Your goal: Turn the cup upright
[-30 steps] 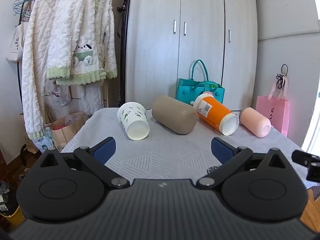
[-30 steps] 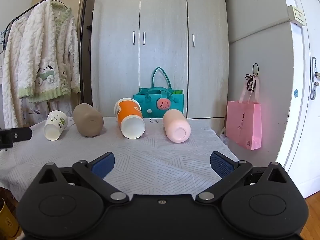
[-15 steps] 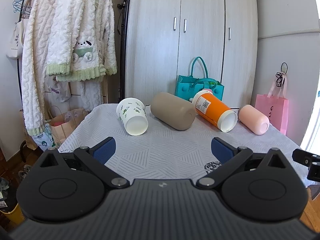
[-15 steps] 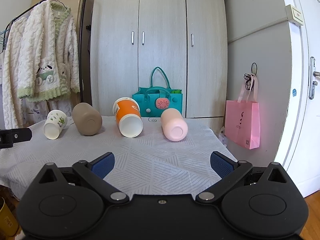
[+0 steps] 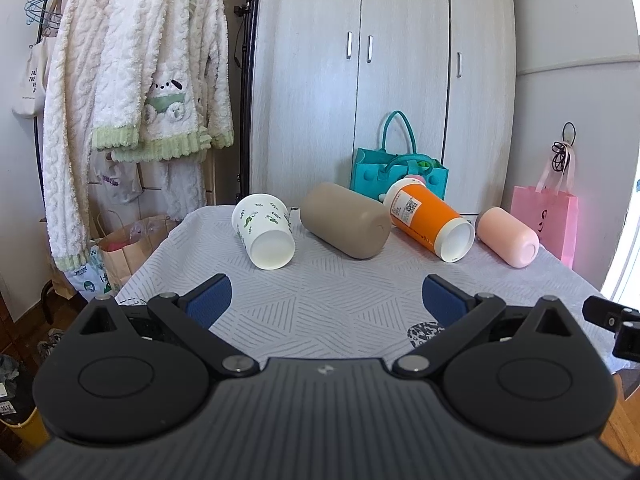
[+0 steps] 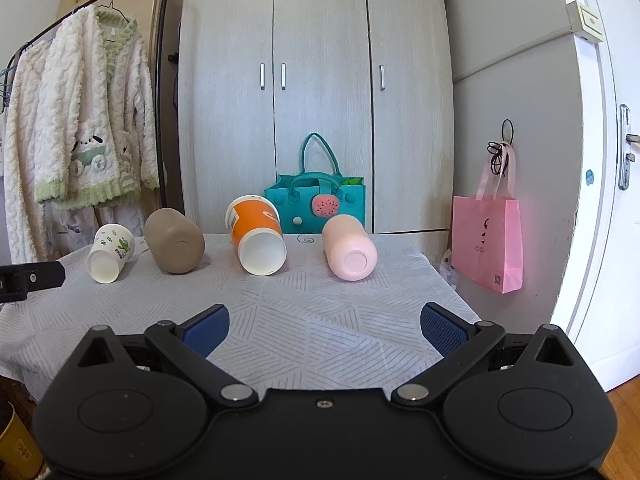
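Several cups lie on their sides in a row on the table: a white cup with green leaf print (image 5: pixel 265 230) (image 6: pixel 110 253), a brown cup (image 5: pixel 345 220) (image 6: pixel 174 245), an orange cup (image 5: pixel 430 219) (image 6: pixel 256 235) and a pink cup (image 5: pixel 508 237) (image 6: pixel 349 247). The white and orange cups show their open mouths; the brown and pink ones show their bases. My left gripper (image 5: pixel 325 299) is open and empty, short of the white and brown cups. My right gripper (image 6: pixel 325 326) is open and empty, short of the orange and pink cups.
A grey patterned cloth (image 5: pixel 320 292) (image 6: pixel 320 300) covers the table. A teal bag (image 6: pixel 314 208) stands behind the cups before a wardrobe. A pink bag (image 6: pixel 488 242) hangs at the right wall. Robes (image 5: pixel 132 80) hang on a rack at left.
Both views have drawn slightly back and up from the table. The cups have not moved. Both grippers stay open.
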A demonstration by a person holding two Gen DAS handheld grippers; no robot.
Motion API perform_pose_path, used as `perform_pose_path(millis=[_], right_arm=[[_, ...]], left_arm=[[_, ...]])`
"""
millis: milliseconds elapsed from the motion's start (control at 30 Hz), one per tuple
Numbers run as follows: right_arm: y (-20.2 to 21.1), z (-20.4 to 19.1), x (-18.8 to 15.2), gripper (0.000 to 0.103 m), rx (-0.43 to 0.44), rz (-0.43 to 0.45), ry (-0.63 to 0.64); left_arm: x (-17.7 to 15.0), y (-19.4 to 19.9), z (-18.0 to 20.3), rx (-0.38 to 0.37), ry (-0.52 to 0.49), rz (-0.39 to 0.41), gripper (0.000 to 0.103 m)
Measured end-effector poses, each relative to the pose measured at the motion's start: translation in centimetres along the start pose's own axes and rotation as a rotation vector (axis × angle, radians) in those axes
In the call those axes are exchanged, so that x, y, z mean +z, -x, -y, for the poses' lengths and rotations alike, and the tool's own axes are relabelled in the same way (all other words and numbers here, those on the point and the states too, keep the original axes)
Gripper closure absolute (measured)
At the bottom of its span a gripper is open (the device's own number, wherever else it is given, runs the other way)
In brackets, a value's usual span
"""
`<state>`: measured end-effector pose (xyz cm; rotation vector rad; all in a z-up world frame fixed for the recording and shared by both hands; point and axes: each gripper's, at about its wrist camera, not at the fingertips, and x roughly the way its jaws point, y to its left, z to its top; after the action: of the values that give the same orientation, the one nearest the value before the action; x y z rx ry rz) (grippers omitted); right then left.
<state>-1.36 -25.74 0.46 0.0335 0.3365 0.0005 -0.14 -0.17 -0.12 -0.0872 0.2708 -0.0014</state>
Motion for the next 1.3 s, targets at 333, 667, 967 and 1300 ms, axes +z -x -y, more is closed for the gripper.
perform_pose_path(millis=[333, 667, 967, 1300], right_arm=[[-0.4, 0.0, -0.3, 0.0, 0.004, -0.019, 0.001], [-0.1, 1.0, 1.3, 0.0, 0.024, 0.025, 0.032], [-3.0, 2.5, 4.4, 0.0, 0.04, -0.026, 0.154], [-11.7, 4.5, 9.5, 0.0, 0.256, -0.283, 0.153]], left_arm=[[-0.1, -0.2, 0.0, 0.006, -0.014, -0.029, 0.0], [1.7, -0.6, 1.6, -0.043, -0.044, -0.007, 0.0], [4.1, -4.1, 3.7, -0.153, -0.062, -0.112, 0.0], [8.5, -11.3, 6.6, -0.292, 0.052, -0.336, 0.0]])
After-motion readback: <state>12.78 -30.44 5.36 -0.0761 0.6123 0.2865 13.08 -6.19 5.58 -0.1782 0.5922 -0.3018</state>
